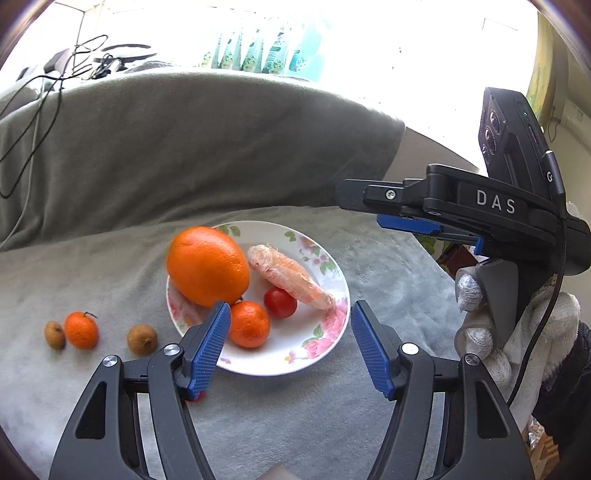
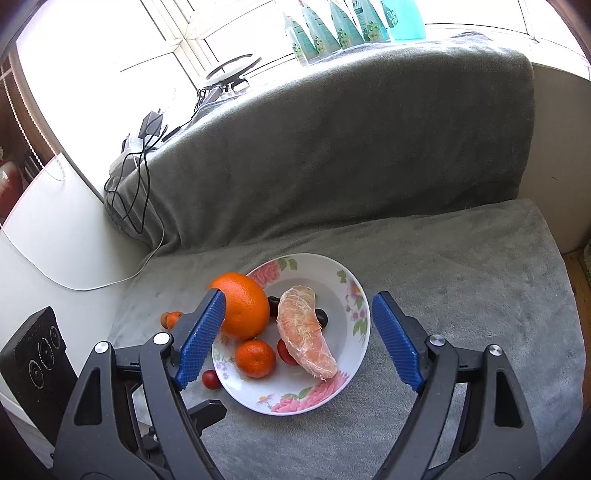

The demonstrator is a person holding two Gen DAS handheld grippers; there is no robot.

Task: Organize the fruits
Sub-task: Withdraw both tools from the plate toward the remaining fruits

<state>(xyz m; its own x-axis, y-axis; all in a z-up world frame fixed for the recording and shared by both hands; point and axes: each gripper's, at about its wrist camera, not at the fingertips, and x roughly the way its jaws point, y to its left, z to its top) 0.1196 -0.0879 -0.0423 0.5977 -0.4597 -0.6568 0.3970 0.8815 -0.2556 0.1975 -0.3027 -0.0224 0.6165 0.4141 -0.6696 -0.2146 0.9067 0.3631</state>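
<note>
A floral plate [image 1: 325, 350] [image 2: 354, 295] on the grey blanket holds a large orange [image 1: 207, 266] [image 2: 245, 306], a peeled pomelo segment [image 1: 290, 276] [image 2: 304, 332], a mandarin [image 1: 249, 324] [image 2: 255, 358] and a cherry tomato [image 1: 280, 302] [image 2: 284, 350]. Two dark fruits [image 2: 321, 316] lie behind the segment. My left gripper [image 1: 288, 332] is open and empty above the plate's near edge. My right gripper [image 2: 295, 332] is open and empty above the plate; it shows in the left wrist view [image 1: 369, 203] at right. Off the plate lie a mandarin [image 1: 81, 329], two brown fruits [image 1: 142, 339] and a cherry tomato [image 2: 210, 379].
The blanket [image 1: 184, 147] [image 2: 443, 277] rises into a raised back behind the plate. Cables [image 2: 129, 192] and a charger lie at the left, bottles [image 2: 332, 29] on the sill. A black device [image 2: 37, 362] stands at the lower left. A gloved hand [image 1: 498, 332] holds the right gripper.
</note>
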